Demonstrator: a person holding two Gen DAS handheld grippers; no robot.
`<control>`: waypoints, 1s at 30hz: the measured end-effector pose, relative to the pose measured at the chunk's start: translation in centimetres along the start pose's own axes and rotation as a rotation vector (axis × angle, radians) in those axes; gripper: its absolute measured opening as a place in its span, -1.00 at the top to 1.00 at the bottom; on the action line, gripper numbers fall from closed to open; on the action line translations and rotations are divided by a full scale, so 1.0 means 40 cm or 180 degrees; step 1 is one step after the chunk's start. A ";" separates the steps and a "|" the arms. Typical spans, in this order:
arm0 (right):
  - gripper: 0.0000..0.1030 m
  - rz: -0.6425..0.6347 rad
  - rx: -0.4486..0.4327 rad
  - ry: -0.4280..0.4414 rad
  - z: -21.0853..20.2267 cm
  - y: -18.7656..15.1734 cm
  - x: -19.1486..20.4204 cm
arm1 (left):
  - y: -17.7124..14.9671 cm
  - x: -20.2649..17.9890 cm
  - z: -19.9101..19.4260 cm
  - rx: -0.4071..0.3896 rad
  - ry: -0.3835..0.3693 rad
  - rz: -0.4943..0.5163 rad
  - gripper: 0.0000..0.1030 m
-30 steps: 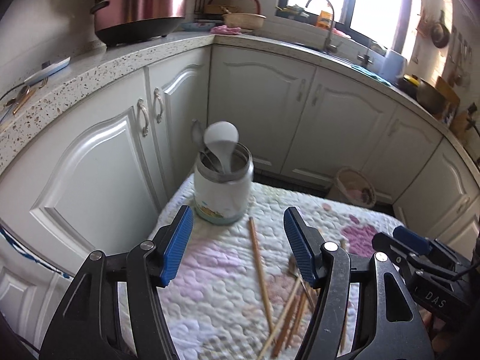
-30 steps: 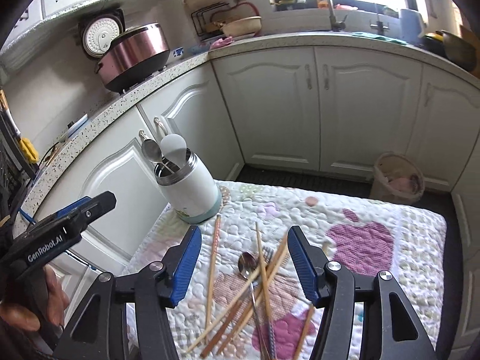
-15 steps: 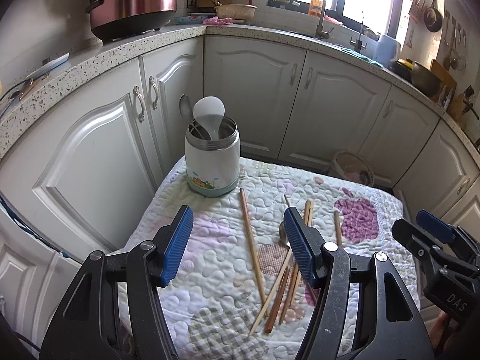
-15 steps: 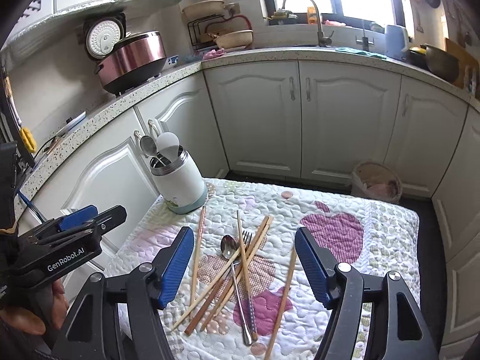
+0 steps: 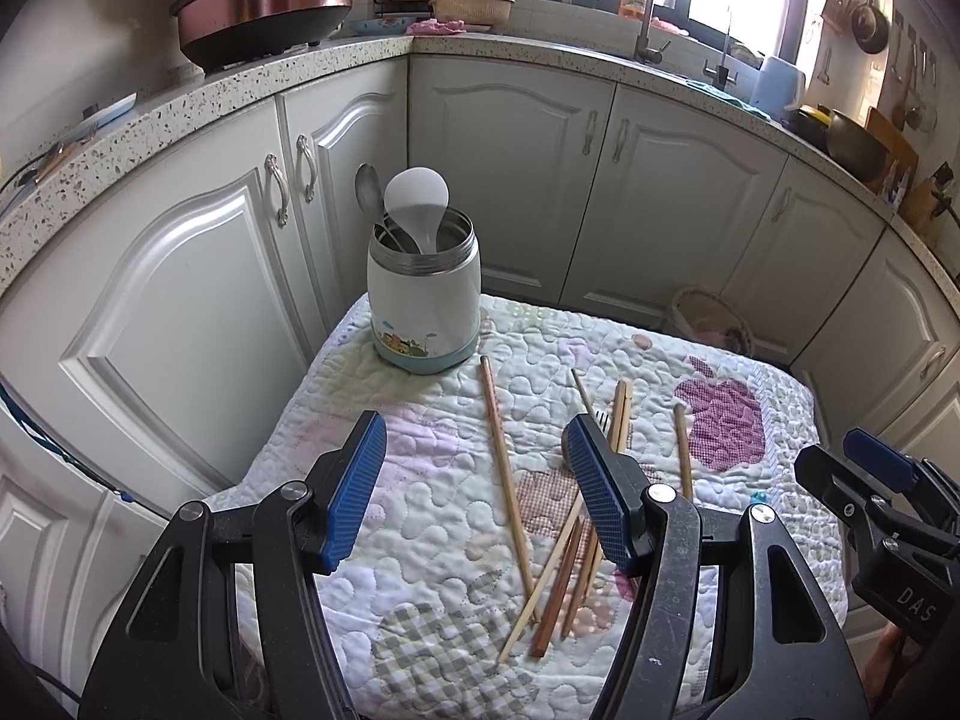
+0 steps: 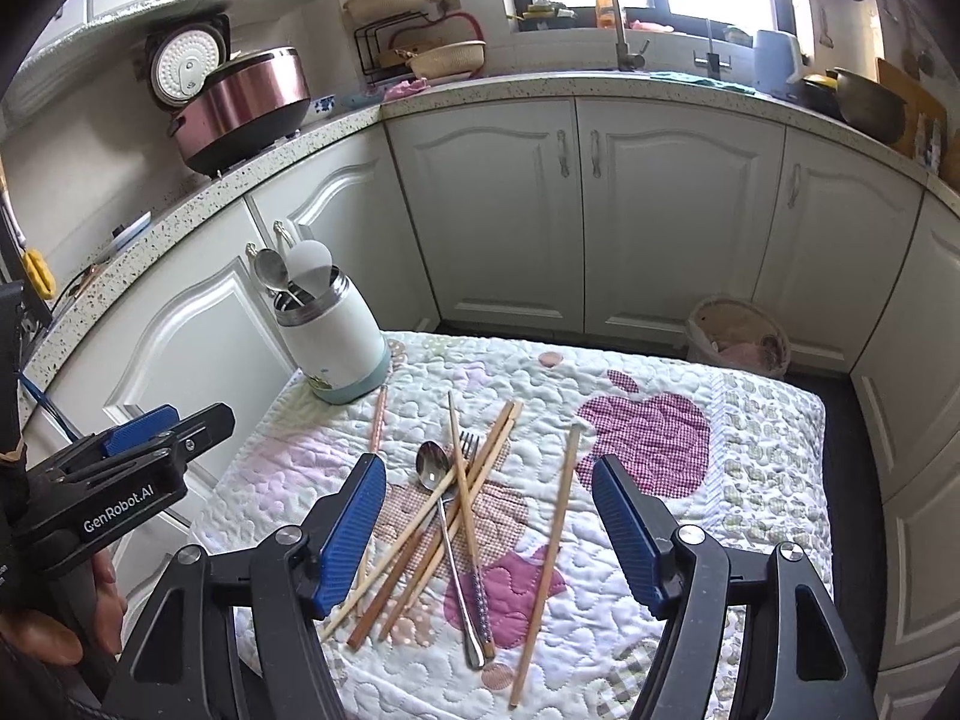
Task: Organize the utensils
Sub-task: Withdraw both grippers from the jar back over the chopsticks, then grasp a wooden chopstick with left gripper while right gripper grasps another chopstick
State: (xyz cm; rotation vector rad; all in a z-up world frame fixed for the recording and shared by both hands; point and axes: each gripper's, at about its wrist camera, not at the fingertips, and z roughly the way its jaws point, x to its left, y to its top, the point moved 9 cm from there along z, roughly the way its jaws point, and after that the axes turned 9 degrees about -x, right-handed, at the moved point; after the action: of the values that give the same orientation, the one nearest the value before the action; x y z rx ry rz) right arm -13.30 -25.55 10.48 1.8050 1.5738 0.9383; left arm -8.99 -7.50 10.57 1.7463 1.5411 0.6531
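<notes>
A white utensil jar point(image 5: 423, 306) stands at the far left corner of the quilted cloth point(image 5: 420, 516), holding a white spoon point(image 5: 417, 198) and a metal spoon point(image 5: 367, 189). Several wooden chopsticks point(image 6: 474, 480) lie crossed in the middle of the cloth, over a metal spoon point(image 6: 433, 471) and a fork point(image 6: 474, 516). One chopstick point(image 5: 504, 468) lies apart near the jar. My left gripper point(image 5: 474, 438) hovers open above the cloth's near left, nothing between its pads. My right gripper point(image 6: 489, 474) hangs open above the chopstick pile, holding nothing.
White cabinet doors point(image 5: 180, 300) close in on the left and behind the cloth. A wicker basket point(image 6: 738, 336) sits on the floor beyond the far right corner. A rice cooker point(image 6: 240, 102) stands on the speckled counter point(image 5: 240, 84).
Both grippers have drawn back from the jar, so it looks smaller and more of the cloth shows. The right gripper's jaws stand a little wider than before.
</notes>
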 end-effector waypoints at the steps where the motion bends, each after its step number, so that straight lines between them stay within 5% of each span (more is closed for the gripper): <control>1: -0.34 0.0009 0.0010 -0.0006 0.002 -0.003 -0.004 | -0.002 0.001 0.002 0.0011 -0.0004 -0.0007 -0.22; 13: -0.33 0.0080 0.0268 0.0073 0.065 -0.070 -0.045 | -0.076 0.048 0.077 0.0395 -0.0239 -0.0353 -0.22; 17: 0.07 0.0051 0.0443 0.0134 0.110 -0.104 -0.046 | -0.117 0.058 0.127 0.0620 -0.0281 -0.0454 -0.22; 30: 0.42 -0.0030 0.0874 0.0526 0.331 -0.106 0.036 | -0.126 0.067 0.296 0.0813 0.0004 -0.0629 -0.22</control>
State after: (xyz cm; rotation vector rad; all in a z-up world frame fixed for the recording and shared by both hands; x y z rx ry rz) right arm -5.11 -23.05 -0.58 1.9420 1.8906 0.9237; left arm -2.68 -6.76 -0.95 1.7434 1.8349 0.3715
